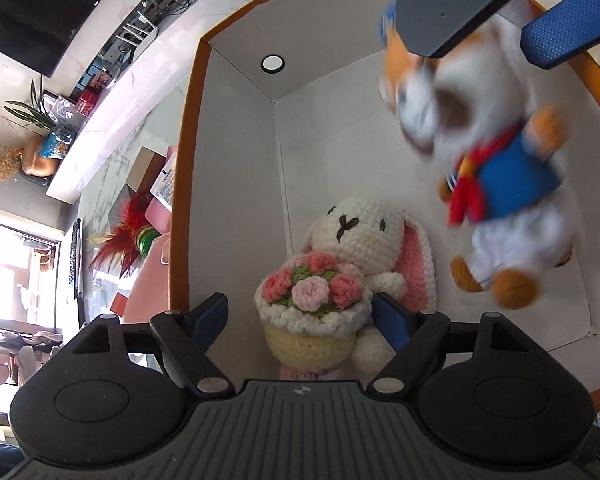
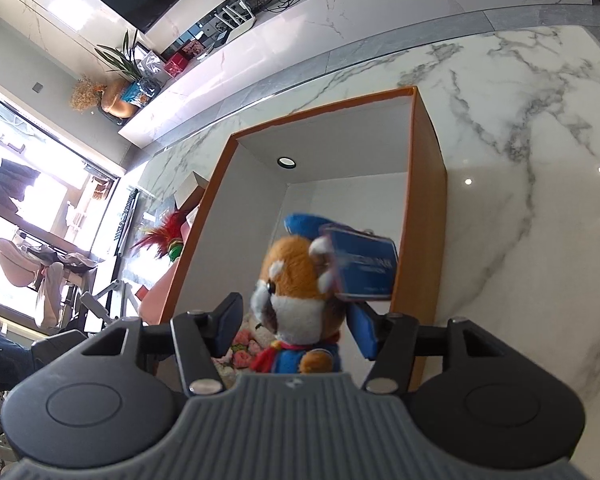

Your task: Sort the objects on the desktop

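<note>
Two plush toys in one box (image 1: 188, 160): bunny (image 1: 364, 236), fox (image 1: 496, 176).

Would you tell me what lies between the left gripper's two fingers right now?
In the left wrist view, the open left gripper frames the crocheted flower basket held by the white bunny inside the orange-rimmed box; the pads touch nothing.

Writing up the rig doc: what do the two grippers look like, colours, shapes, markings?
Both look alike. The left gripper and right gripper each have a ribbed grey body with a small round logo, flanked by two black rounded housings with disc-shaped caps. Black linkage arms with silver pivot pins carry fingers faced with blue textured pads. No sleeves show; a dark cable seems to sit at the left view's lower right edge.
</note>
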The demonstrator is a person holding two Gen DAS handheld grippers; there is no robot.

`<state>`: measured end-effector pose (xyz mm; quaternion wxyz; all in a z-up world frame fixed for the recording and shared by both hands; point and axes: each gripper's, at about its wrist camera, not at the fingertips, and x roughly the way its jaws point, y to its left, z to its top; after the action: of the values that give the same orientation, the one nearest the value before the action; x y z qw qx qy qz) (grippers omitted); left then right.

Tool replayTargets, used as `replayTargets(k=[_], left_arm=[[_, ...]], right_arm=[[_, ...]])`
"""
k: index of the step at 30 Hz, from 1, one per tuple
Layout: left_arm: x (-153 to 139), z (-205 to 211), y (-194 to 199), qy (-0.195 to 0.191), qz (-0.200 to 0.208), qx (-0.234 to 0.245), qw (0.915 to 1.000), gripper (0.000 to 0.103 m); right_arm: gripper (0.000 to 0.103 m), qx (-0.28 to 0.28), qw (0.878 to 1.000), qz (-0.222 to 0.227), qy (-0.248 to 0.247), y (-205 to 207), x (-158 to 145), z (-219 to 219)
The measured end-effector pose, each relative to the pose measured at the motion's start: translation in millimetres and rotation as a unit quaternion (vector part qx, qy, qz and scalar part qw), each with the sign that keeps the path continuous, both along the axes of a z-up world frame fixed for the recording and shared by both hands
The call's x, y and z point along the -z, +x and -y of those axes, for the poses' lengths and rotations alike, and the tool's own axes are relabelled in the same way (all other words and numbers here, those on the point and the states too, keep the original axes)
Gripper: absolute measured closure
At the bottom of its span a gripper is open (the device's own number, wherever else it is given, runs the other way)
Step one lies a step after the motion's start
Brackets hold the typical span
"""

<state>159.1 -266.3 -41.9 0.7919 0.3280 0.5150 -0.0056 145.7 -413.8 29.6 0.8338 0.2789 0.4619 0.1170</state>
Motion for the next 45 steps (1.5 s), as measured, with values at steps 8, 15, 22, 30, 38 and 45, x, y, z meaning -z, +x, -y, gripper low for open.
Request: replayTargets(k=[8,15,22,30,38,45], left_arm=[[-44,-23,-10,-0.082,0.011,-0.017,0.9964,0.011],[-103,-77,-32,-0.21,0.044,-0.014,0.9766,0.011],[-127,-159,-34,-0.307,0.082,-0.049,0.9469,0.011],[-103,-231,-17,-0.356,0.07,-0.103,0.926,0.011],[-81,-252,-21,-0.402,0.067,-0.091,0.9085,0.011],[-72,-262,-15,-0.439,0.067,-0.103,0.8899,0.011]], right_arm=[[0.057,-0.005,0.999,-0.02,-0.032,5,3,-6],[0.021,-0.033,0.996,-0.041,-0.071,22,-3,-16],[0.026,-0.039,0.971,-0.084,-0.22,55,6,-57],[0.039,-0.064,0.905,-0.134,-0.398,75,44,-113],[0.033,-0.072,0.875,-0.159,-0.453,92,70,-127],[0.042,-0.091,0.848,-0.163,-0.497,93,85,-139]])
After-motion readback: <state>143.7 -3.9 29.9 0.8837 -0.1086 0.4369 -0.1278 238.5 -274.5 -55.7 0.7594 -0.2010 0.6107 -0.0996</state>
